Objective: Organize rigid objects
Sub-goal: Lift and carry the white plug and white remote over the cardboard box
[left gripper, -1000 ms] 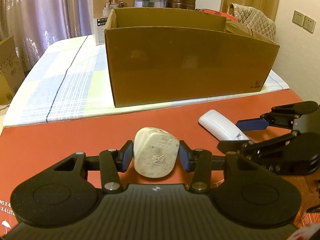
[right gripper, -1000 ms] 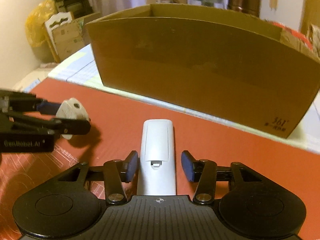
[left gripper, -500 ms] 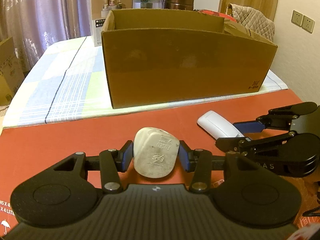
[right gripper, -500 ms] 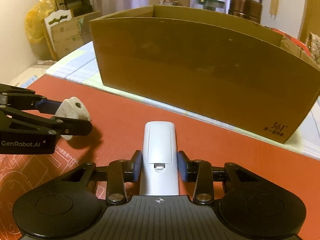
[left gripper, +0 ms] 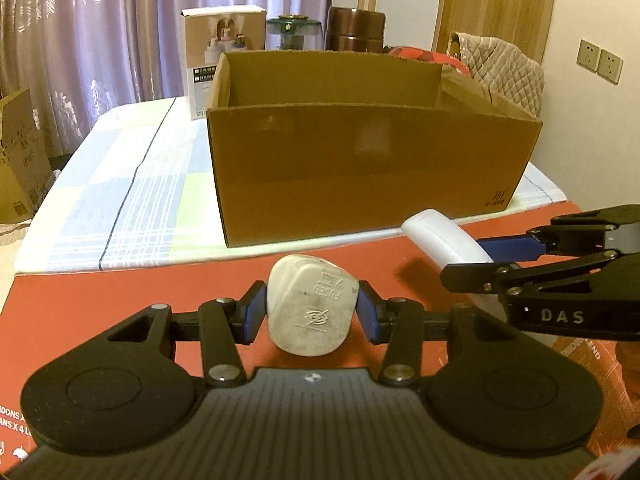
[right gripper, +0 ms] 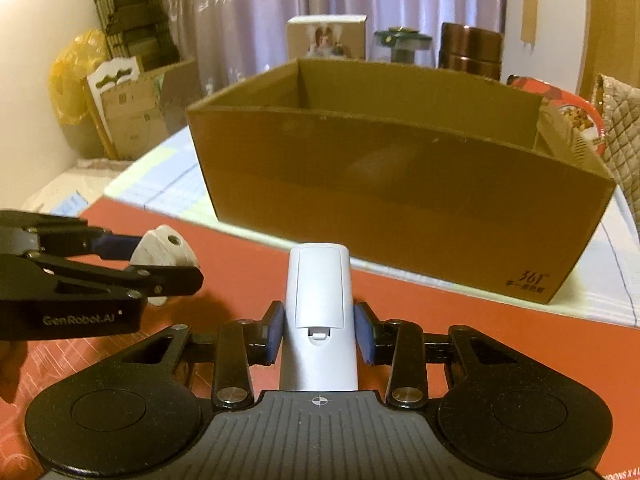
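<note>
We face the large open-topped brown cardboard box [left gripper: 372,168], which stands on the checked cloth toward the back of the tabletop [left gripper: 120,296], its near wall just beyond the edge of the red mat. From both views we see only the upper part of its inside, so we cannot tell what lies on its floor.

The long white plastic remote control [right gripper: 318,312] sits clamped in the right tool [right gripper: 318,334], the 2 blue pads pressing its sides near the battery cover, with its far end pointing at the box wall. It appears lifted off the red mat.

The small white fused plug [left gripper: 312,306] is clamped in the left tool [left gripper: 311,314], gripped across its flat flanks, also held above the mat and short of the box.

We judge the step in hand to be carrying both pieces over the near wall and setting them inside. To do it well, we raise each tool until its load clears the rim before moving forward, since the remote's long nose would strike the cardboard first. We keep the 2 tools well apart, lower each piece close to the floor of the box, then part the fingers rather than dropping from height.
</note>
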Motion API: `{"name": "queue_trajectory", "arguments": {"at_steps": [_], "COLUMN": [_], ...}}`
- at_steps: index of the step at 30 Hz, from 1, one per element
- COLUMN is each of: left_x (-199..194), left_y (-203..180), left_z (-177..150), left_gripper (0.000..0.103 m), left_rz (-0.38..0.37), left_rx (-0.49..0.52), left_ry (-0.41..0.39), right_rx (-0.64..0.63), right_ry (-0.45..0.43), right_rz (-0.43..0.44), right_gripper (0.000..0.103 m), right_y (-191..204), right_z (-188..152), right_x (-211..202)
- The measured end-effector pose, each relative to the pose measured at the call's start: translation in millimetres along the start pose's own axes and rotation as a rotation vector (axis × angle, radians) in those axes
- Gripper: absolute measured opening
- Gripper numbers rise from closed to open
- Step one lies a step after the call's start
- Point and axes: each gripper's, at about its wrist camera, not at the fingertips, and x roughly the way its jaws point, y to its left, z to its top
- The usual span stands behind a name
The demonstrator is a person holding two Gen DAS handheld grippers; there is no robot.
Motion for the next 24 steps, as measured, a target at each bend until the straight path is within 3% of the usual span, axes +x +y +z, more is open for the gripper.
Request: {"name": "queue_trajectory", "arguments": {"at_steps": [16,24], "left_x": [-16.1,-22.3], "left_y": [-12.5,-18.9], "left_z": [17.9,24.2], "left_gripper": [0.043,0.043], "left_rz": [-0.037,-0.048], "left_rx": [-0.031,-0.032], "left_ry": [-0.041,-0.052], "right_rx": [0.083,0.104], "right_ry": [-0.113,-0.116], "right_rz": [-0.028,-0.021], "right_gripper": [0.034,0.034], "right_y": [-10.3,-10.4], "right_z": [16.2,15.9], "right_x": [-50.0,-56.1]}}
